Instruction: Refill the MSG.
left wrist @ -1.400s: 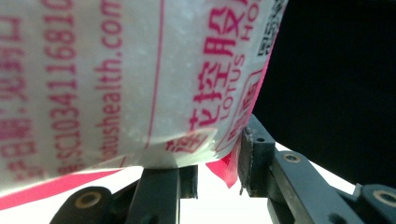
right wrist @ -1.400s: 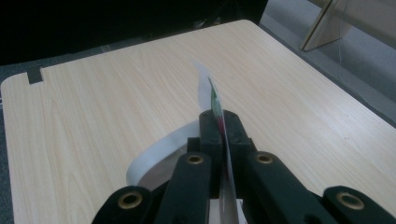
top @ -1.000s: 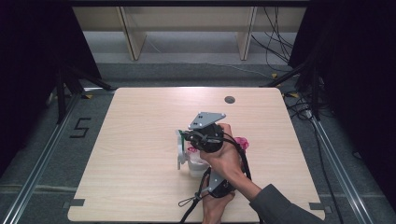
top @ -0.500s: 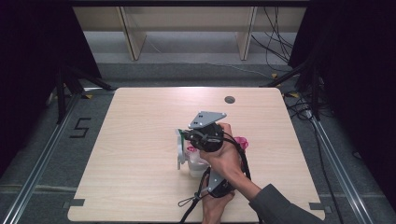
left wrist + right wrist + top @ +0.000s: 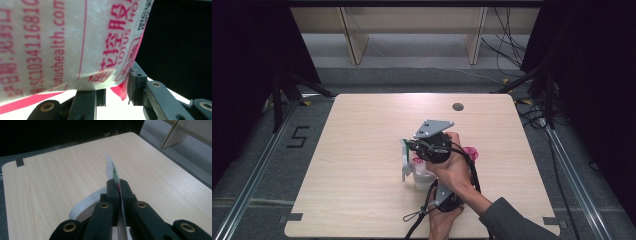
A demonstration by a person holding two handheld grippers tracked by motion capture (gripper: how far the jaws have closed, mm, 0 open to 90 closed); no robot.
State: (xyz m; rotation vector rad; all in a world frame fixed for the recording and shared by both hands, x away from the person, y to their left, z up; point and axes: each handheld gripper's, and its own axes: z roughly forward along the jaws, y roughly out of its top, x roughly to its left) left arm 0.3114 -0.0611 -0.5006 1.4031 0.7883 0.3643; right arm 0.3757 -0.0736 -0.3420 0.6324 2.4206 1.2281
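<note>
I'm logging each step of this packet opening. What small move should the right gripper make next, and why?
Probably a gentle pull of the strip away from the packet. The right gripper is shut on that thin strip, while the left gripper holds the red-printed packet over the table, so the tear looks unfinished.

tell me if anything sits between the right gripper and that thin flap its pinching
Nothing visible does. The right gripper is already shut on the thin flap, which stands up edge-on from between its jaws over the table.

A packet [image 5: 409, 157] stands on the table [image 5: 362, 145], near its middle.
</note>
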